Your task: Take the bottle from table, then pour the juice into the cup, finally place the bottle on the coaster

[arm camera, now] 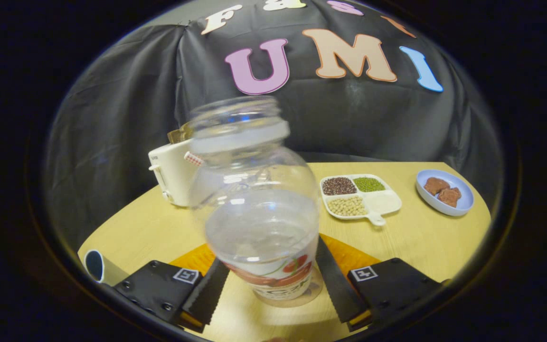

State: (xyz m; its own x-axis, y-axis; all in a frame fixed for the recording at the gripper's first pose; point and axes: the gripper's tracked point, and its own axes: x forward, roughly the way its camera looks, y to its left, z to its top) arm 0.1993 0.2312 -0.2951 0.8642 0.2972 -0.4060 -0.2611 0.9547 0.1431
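The bottle (259,209) stands between the two fingers of the gripper (269,285), clear plastic, its neck open with no cap on it, and blurred. It holds a clear liquid in its lower half, and a label with red fruit wraps its base. The left finger (207,292) lies against the bottle's lower left side and the right finger (334,280) against its lower right side, so the claw is closed partway onto the bottle, gripping it at the labelled base. The bottle's bottom appears to sit on or just above the table (416,237), over an orange coaster (349,254) whose edges show on either side behind the fingers.

To the left of the fingers lies a white cup (99,267) on its side, its dark mouth facing the camera. Beyond the bottle, to its left, stands a white toaster (171,178). To the right, farther back, a white divided tray (361,195) holds dark seeds, green beans, pale beans and white grains in separate compartments. Beside it a blue plate (444,192) carries brown biscuits.

The table is light wood. Black cloth (126,109) hangs behind it as the wall.
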